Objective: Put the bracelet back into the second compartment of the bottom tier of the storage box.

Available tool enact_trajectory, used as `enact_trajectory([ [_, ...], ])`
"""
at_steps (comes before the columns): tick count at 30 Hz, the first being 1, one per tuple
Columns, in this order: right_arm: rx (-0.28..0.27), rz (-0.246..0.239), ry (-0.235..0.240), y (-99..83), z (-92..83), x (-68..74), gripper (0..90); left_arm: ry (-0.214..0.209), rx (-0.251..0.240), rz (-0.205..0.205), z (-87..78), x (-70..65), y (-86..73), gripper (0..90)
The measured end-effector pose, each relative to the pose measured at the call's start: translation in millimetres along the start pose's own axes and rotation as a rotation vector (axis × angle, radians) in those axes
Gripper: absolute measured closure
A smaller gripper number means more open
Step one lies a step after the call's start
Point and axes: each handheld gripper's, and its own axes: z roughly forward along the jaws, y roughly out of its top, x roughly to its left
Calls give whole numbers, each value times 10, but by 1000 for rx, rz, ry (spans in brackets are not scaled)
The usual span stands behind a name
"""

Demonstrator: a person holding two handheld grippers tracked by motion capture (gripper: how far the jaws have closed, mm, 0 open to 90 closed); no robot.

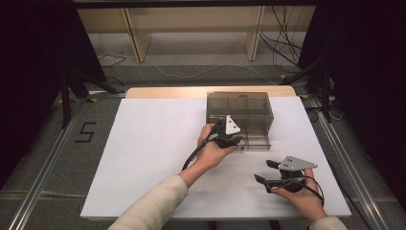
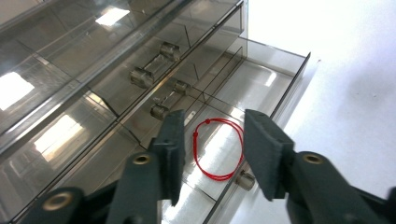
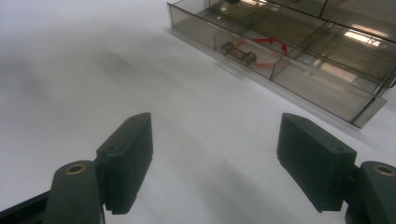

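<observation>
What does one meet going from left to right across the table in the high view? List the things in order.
Bare white table top → left gripper, at the open bottom drawer of the clear drawer box → right gripper, open above the table.

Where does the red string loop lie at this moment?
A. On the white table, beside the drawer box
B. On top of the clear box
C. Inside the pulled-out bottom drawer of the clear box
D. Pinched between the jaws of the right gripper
C: in the left gripper view the red string loop lies flat on the floor of the open drawer, below the left gripper, whose jaws stand apart and do not touch it.
</observation>
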Motion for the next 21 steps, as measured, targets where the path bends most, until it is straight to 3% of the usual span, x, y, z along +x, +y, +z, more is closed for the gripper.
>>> enact_trajectory([
  [9, -2, 4, -2, 2, 3, 5, 276, 42, 22, -33, -124, 7, 25, 361],
  [16, -6, 8, -4, 3, 4, 7, 276, 15, 3, -70, -234, -3, 19, 312],
  [21, -7, 9, -3, 5, 6, 8, 275, 17, -4, -80, -336, 7, -22, 301],
])
